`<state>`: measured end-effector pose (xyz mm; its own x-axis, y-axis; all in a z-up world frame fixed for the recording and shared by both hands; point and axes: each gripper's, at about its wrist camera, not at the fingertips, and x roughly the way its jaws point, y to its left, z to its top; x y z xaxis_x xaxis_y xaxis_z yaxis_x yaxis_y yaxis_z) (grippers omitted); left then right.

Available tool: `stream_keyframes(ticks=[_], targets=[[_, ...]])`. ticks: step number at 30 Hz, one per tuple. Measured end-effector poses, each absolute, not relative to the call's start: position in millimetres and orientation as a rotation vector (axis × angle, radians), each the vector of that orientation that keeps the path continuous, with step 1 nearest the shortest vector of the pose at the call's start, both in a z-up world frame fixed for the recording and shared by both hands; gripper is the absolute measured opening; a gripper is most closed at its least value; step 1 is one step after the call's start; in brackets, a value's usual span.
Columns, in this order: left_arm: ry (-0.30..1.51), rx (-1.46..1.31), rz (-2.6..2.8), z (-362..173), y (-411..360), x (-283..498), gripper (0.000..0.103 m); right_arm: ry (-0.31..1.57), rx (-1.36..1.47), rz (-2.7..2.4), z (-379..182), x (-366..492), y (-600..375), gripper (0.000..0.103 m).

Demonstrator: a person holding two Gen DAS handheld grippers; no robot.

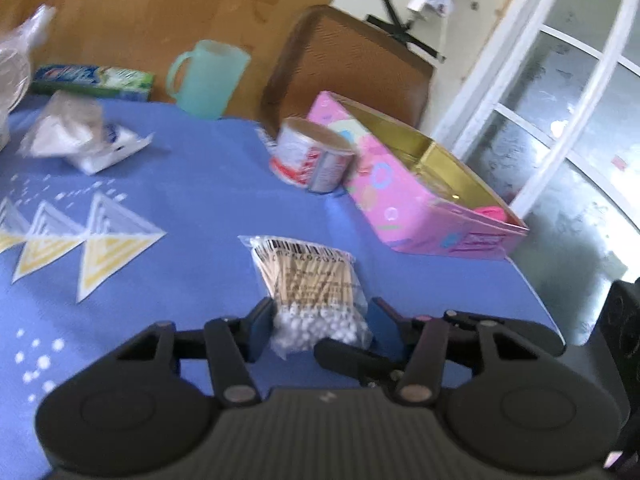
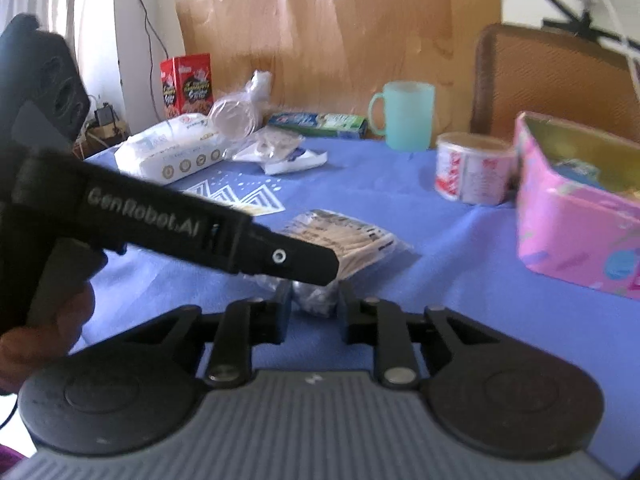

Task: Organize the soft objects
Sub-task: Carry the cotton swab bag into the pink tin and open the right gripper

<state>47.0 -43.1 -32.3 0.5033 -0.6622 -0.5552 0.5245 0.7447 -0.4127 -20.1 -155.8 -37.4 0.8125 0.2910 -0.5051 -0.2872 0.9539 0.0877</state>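
Note:
A clear bag of cotton swabs (image 1: 310,280) lies on the blue tablecloth (image 1: 192,184). My left gripper (image 1: 320,322) is open, its jaws on either side of the bag's near end with small gaps. In the right wrist view my right gripper (image 2: 314,304) is partly closed around the near end of the same bag (image 2: 344,240); whether its pads press the bag is not clear. The left gripper's black body (image 2: 160,224) crosses this view from the left. An open pink box (image 1: 420,184) with a gold inside stands at the right.
A white-and-red tub (image 1: 312,156), a teal mug (image 1: 204,76), a toothpaste box (image 1: 92,80) and a small plastic pouch (image 1: 80,136) sit farther back. A wipes pack (image 2: 172,152) and a red box (image 2: 186,84) are at the far left. A brown chair (image 1: 352,64) stands behind the table.

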Motion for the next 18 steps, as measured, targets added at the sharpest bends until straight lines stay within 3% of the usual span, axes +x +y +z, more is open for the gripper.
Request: stream_keyframes(ticks=[12, 14, 17, 18], targets=[[0.572, -0.043, -0.922, 43, -165, 70, 0.054, 0.278, 0.018, 0.025, 11, -42, -232, 0.026], [0.577, -0.028, -0.932, 47, -194, 80, 0.080, 0.263, 0.029, -0.044, 16, -37, -254, 0.026], [0.557, -0.026, -0.873, 42, -213, 84, 0.082, 0.237, 0.024, -0.217, 17, -17, -287, 0.030], [0.570, -0.030, -0.855, 39, -212, 85, 0.082, 0.243, 0.018, -0.281, 13, -9, -299, 0.036]])
